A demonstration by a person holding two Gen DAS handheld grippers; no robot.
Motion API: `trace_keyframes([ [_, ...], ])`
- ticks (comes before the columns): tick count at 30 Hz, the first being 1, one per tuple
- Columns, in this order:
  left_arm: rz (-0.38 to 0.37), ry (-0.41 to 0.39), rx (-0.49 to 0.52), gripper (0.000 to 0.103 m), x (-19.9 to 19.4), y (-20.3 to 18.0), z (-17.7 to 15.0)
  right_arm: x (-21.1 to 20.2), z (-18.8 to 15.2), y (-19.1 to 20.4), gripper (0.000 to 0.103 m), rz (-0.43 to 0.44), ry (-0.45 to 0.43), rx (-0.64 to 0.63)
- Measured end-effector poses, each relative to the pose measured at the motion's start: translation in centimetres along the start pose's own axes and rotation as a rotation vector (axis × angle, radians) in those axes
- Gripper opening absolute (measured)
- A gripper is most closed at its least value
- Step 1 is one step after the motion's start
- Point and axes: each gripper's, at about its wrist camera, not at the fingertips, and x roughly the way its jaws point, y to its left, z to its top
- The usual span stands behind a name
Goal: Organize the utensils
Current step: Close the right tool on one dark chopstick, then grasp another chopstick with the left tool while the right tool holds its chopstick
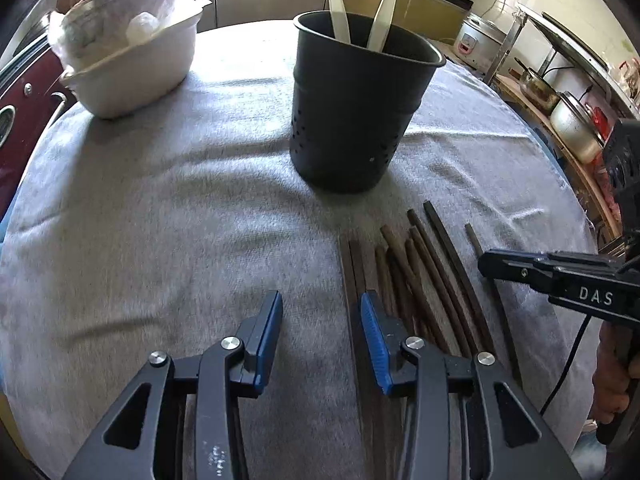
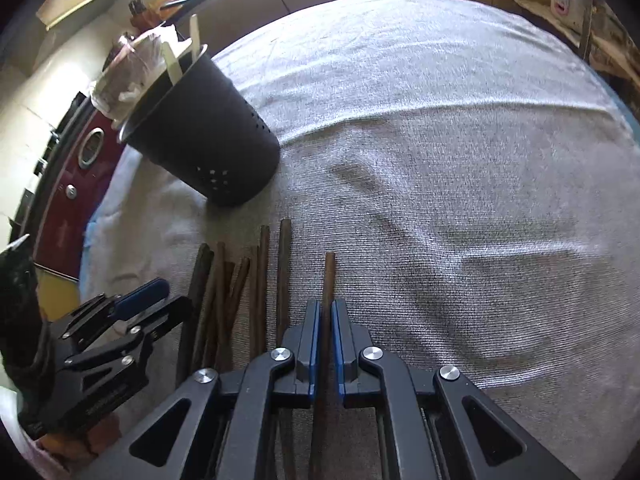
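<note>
Chopsticks of dark brown wood (image 1: 420,280) lie side by side in a loose row on the grey woven cloth (image 1: 160,208) that covers the round table, their tips pointing toward the tall black perforated utensil holder (image 1: 352,108), which stands upright just beyond them. Two cream-coloured flat plastic handles (image 1: 362,16) lean inside that holder. The right gripper (image 2: 326,308), black with blue pads, has its fingers drawn close around a single brown chopstick (image 2: 329,280) set slightly apart to the right of the row; the stick runs between the pads and reaches out ahead of them, its far end low over the cloth. The left gripper (image 1: 320,308) hovers low over the near ends of the row with its blue-padded fingers spread wide and nothing between them; its right finger sits above the leftmost sticks. A white bowl-shaped tub stuffed with crumpled plastic bags (image 1: 128,60) stands at the far left of the cloth, well apart from the holder.
</note>
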Motion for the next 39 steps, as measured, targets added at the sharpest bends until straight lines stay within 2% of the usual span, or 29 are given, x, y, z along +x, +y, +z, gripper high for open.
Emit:
trace_keyframes([
  [2, 0.004, 0.009, 0.007, 0.046, 0.2, -0.3, 0.4, 0.1, 0.2, -0.4, 0.007, 0.021, 0.009, 0.016],
  [5, 0.05, 0.02, 0.057, 0.049, 0.8, -1.3, 1.0, -0.2, 0.4, -0.8, 0.007, 0.037, 0.019, 0.025],
  [8, 0.049, 0.027, 0.056, 0.049, 1.1, -1.7, 1.2, -0.2, 0.1, -0.8, 0.007, 0.04, 0.025, 0.025],
  [15, -0.013, 0.024, -0.027, 0.049, -0.4, 1.6, 0.2, 0.6, 0.4, -1.0, 0.007, 0.024, 0.027, 0.007],
  [19, 0.012, 0.024, -0.051, 0.049, -0.8, 3.1, 0.0, 0.2, 0.4, -0.6, 0.007, 0.016, 0.027, 0.0],
  [22, -0.012, 0.027, -0.082, 0.049, -1.0, 3.3, 0.1, 0.4, 0.1, -0.3, 0.007, 0.015, 0.03, 0.004],
  [24, -0.031, 0.018, -0.057, 0.049, -1.2, 2.5, 0.3, 0.5, 0.1, -0.2, 0.007, 0.011, 0.032, 0.0],
  [27, 0.008, 0.032, -0.002, 0.049, -0.5, 1.1, 0.5, 0.4, 0.2, -0.1, 0.007, 0.009, 0.037, -0.006],
  [35, 0.037, 0.025, 0.009, 0.049, -1.1, 2.2, 0.1, 0.5, 0.4, -0.1, 0.007, 0.011, 0.035, -0.009],
  [39, 0.008, 0.034, 0.012, 0.049, -1.1, 0.9, 0.1, 0.5, 0.4, 0.0, 0.007, 0.014, 0.028, -0.011],
])
